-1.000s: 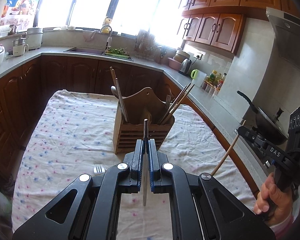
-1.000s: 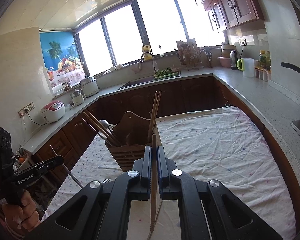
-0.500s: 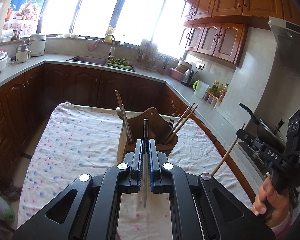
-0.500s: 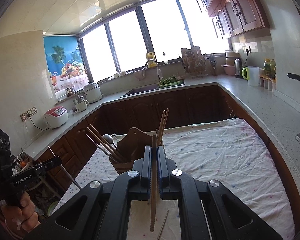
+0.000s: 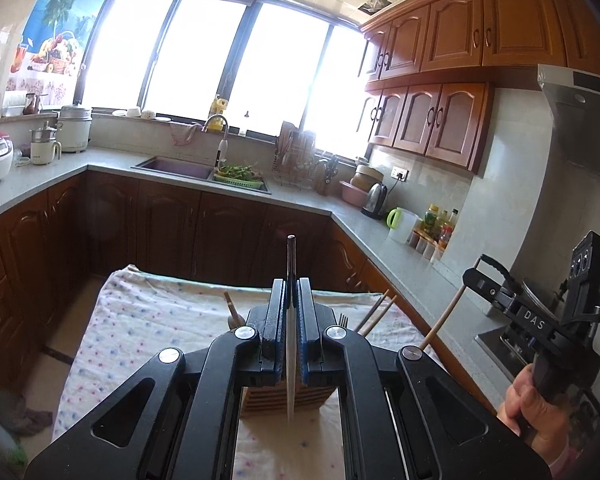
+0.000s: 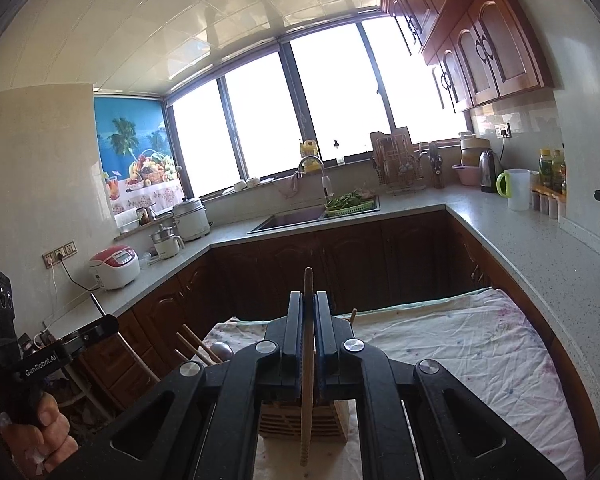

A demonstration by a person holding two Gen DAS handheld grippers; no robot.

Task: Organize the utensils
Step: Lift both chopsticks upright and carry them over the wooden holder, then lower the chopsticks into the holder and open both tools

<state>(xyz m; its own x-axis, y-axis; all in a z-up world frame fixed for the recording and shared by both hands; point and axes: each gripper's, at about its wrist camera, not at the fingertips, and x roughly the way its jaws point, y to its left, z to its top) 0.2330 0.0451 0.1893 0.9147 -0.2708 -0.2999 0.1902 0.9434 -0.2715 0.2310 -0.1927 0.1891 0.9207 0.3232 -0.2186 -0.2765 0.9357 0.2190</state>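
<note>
Left black tongs (image 5: 291, 304) clenched on a thin dark-handled metal utensil with a pale blade-like lower end (image 5: 290, 376), held upright between the blue pads, tip poking above them. Right black tongs (image 6: 309, 320) clenched on a light wooden chopstick (image 6: 307, 400), also upright, ridged lower end hanging below the pads. Right tongs also seen at far right of left view (image 5: 480, 274), gripped by a hand (image 5: 534, 408), chopstick slanting down-left from them.

Slatted wooden utensil holder (image 5: 312, 398) on the white cloth with pink and blue dots (image 5: 148, 320) over the counter, now low in both views and mostly hidden behind the tongs; a second earlier fully visible beyond them. Both tongs higher than before, view tipped toward windows and ceiling. Chopsticks (image 5: 374, 312) and fork tines (image 5: 343, 319) peeking out right of left tongs, brown handle (image 5: 231, 312) left of them. Grip on both utensils unchanged. Fork seen earlier on the cloth no longer in view.
</note>
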